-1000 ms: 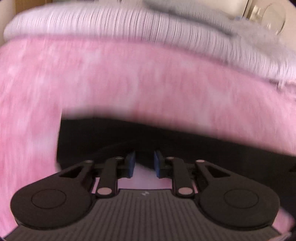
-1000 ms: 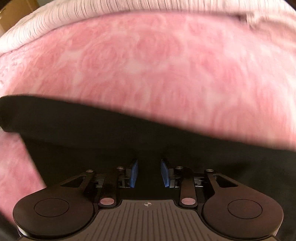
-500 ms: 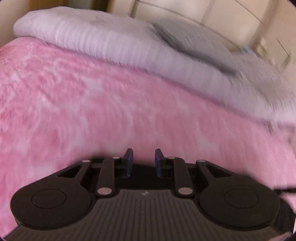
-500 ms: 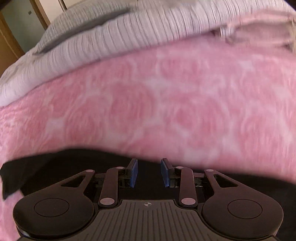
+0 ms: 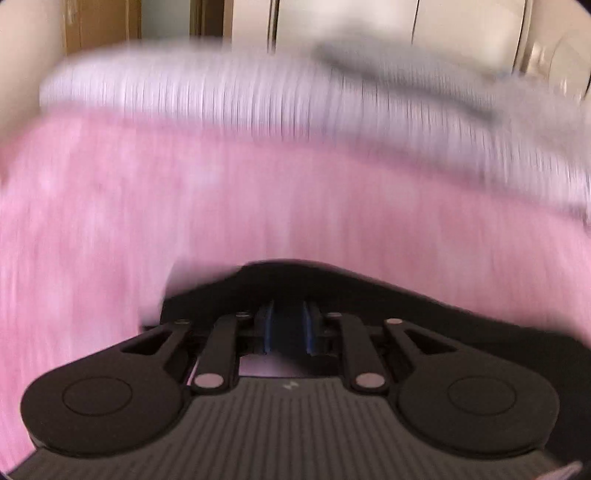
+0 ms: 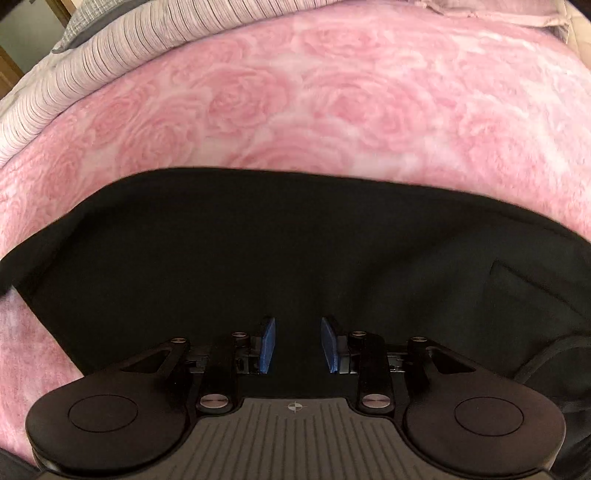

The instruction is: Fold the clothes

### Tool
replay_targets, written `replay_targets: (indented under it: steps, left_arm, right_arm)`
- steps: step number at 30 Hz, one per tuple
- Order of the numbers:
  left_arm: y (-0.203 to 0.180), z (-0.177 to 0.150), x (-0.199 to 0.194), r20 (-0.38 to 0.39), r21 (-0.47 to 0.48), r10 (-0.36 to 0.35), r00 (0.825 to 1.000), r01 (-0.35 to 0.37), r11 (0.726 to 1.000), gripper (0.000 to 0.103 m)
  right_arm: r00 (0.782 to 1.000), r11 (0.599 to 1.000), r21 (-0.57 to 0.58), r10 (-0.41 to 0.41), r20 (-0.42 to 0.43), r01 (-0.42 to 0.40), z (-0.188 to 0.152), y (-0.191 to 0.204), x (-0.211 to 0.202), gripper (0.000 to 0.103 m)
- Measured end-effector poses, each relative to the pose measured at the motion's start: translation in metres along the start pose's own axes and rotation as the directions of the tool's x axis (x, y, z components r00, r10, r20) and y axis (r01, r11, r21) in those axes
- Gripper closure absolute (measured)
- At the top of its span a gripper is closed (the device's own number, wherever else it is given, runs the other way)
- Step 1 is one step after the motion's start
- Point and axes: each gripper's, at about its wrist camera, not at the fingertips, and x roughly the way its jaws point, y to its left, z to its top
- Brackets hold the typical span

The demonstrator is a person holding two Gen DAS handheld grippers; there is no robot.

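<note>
A black garment lies spread on a pink rose-patterned blanket. My right gripper hovers over the garment's near part, pointing steeply down; it is open, the blue pads stand well apart and nothing is between them. In the blurred left wrist view the black garment humps up around the fingertips. My left gripper has its jaws closing on a fold of that cloth, which fills the narrow gap between the pads.
A striped white duvet is bunched along the far side of the pink blanket, with a grey cloth on top. Pale cupboard doors stand behind the bed. A pocket seam shows at the garment's right.
The left jaws have narrowed and black cloth now rises around them, where half a second ago only its edge showed. The right view tipped back down, so the garment fills more of it.
</note>
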Motion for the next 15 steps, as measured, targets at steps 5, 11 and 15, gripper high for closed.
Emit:
replay_targets:
  steps: [5, 11, 15]
  left_arm:
    - [0.02, 0.032, 0.003, -0.033, -0.031, 0.018, 0.999, -0.019, 0.999, 0.08]
    - [0.044, -0.02, 0.007, -0.259, -0.231, -0.062, 0.964, 0.0, 0.973, 0.079]
    - [0.034, -0.043, -0.009, -0.313, -0.196, -0.074, 0.947, 0.012, 0.981, 0.081]
  right_arm:
    - [1.0, 1.0, 0.019, 0.002, 0.029, -0.002, -0.001, 0.0, -0.008, 0.071]
    - [0.997, 0.994, 0.095, -0.055, 0.057, 0.05, -0.014, -0.018, -0.022, 0.071]
    - [0.98, 0.968, 0.193, -0.181, 0.082, 0.163, -0.037, -0.049, -0.049, 0.071]
